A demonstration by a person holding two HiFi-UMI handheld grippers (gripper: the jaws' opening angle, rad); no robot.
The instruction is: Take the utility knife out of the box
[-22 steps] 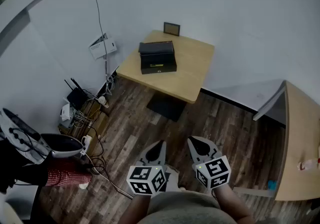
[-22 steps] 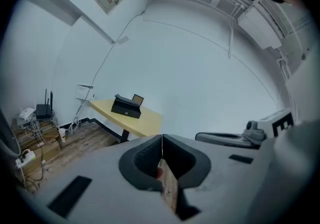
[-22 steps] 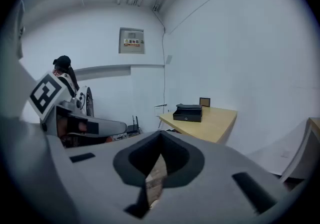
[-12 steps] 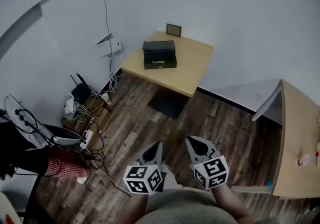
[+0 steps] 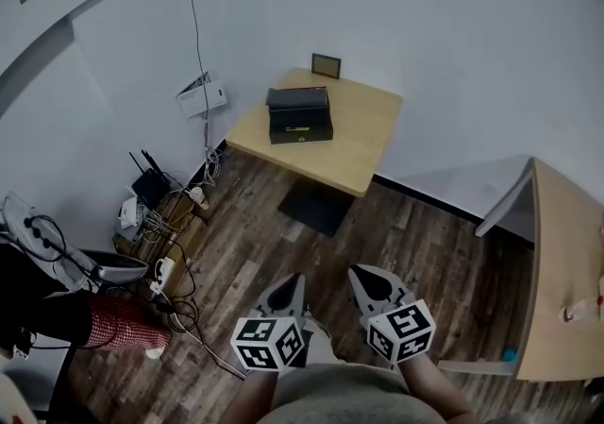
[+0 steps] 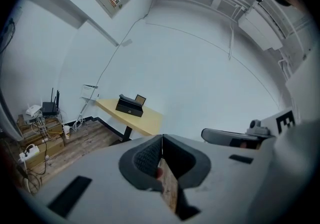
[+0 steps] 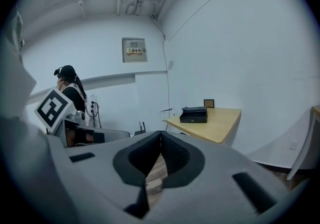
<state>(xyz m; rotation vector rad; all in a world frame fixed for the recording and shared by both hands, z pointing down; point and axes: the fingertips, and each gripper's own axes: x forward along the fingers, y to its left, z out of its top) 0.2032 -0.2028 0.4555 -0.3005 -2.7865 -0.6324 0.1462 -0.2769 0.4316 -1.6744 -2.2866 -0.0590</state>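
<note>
1. Both the left gripper (image 5: 296, 280) and the right gripper (image 5: 359, 273) are clenched shut with nothing in them. They're well away from the box (image 5: 299, 115), which sits on the surface (image 5: 363, 144) across the room. The utility knife isn't visible, presumably it's inside.
2. Go in with them closed like that and you'd probably just shove the box along, maybe toward an edge.
3. Can't tell from here whether the lid is up. Prying it one-handed could tip the whole thing.
4. Loose cables (image 5: 175, 304) on the floor off to the left look like a trip risk if the walk drifts that way.
</note>
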